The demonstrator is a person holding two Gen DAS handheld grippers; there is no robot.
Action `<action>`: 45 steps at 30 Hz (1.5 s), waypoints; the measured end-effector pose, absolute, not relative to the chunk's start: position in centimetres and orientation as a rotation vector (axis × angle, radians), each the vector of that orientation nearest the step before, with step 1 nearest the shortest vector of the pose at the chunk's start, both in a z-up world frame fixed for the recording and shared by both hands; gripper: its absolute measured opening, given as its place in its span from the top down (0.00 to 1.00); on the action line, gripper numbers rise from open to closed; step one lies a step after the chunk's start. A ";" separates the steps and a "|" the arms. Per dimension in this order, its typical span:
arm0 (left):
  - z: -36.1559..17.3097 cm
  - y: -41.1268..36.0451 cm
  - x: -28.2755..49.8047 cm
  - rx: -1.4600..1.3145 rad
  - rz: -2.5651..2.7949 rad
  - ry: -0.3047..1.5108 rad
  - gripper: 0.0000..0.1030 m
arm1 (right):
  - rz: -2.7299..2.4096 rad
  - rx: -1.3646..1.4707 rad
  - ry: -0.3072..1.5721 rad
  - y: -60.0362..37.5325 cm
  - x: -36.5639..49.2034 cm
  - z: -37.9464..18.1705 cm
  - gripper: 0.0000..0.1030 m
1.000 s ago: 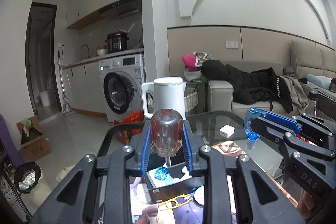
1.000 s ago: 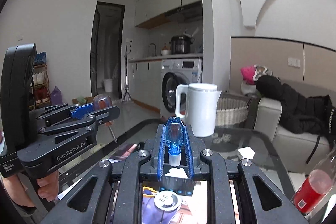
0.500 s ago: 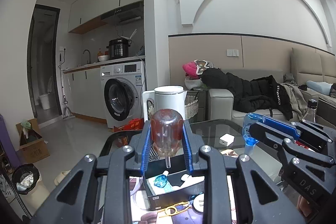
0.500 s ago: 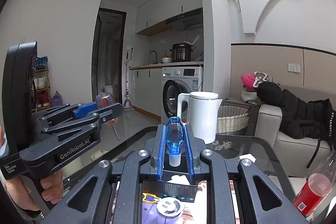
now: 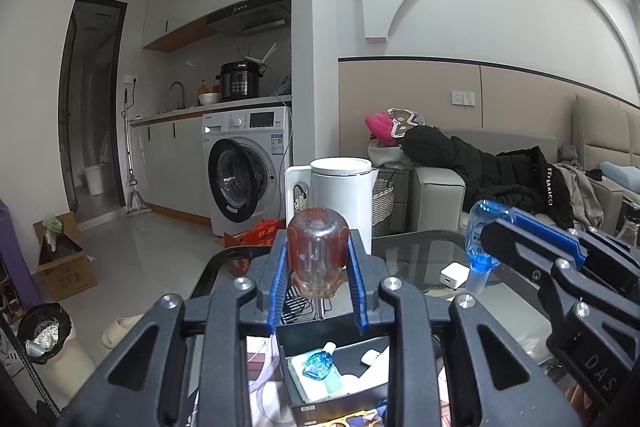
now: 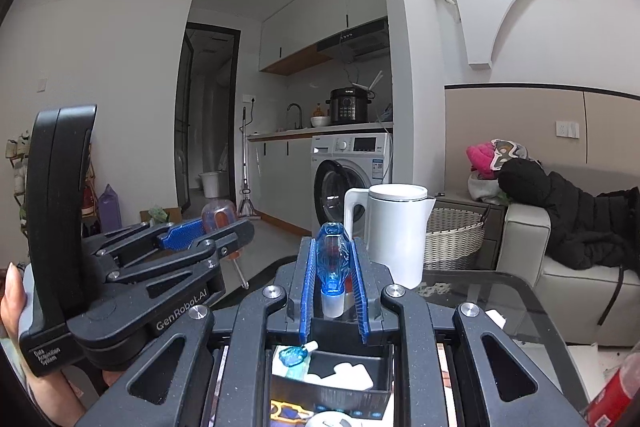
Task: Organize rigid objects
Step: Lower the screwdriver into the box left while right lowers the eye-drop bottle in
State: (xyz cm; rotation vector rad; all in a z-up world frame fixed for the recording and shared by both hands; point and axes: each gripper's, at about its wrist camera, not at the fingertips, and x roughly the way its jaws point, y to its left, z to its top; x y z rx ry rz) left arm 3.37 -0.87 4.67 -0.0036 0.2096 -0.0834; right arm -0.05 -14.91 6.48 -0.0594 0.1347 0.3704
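- Beyond the glass worktop [image 5: 420,251] lay a small flat: a washing machine [image 5: 246,167] under a kitchen counter, a grey sofa heaped with a black coat [image 5: 480,163], an air conditioner high on the wall.
- Left gripper [image 5: 318,267]: fingers narrowed onto the amber handle of a screwdriver [image 5: 318,251], held handle-up with the shaft hanging down above the black box [image 5: 340,335].
- Right gripper [image 6: 334,267]: fingers closed on a small blue bottle [image 6: 332,259], pale cap downward, likewise above the box.
- Black box: open-topped, standing on the worktop under both grippers; it already held a second blue bottle [image 5: 318,365] and some white items.
- White kettle [image 6: 394,227]: upright on the worktop behind the box, apart from both grippers.
- Step in hand, as judged: carrying two picked items to the box. The next move probably called for lowering each item inside the walls before release, one gripper at a time so the two did not collide, with the screwdriver tipped to lie flat.
- Legible writing: "GenRobot.AI" [image 6: 182,311] and "Data Acquisition System" on the left gripper's body; "DAS" [image 5: 598,373] on the right one; "STARRICCI", roughly, on the coat sleeve. Appliance labels were too small to read.
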 end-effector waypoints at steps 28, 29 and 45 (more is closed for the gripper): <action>-1.3 -1.3 14.3 -0.082 -0.034 0.487 0.75 | 0.339 0.001 0.435 -13.9 14.4 0.7 0.84; -1.6 -1.3 14.6 -0.080 -0.032 0.506 0.75 | 0.341 0.008 0.457 -14.0 14.8 0.3 0.84; -4.6 -2.3 16.4 -0.043 -0.060 0.677 0.75 | 0.342 0.080 0.772 -14.4 18.4 -5.3 0.84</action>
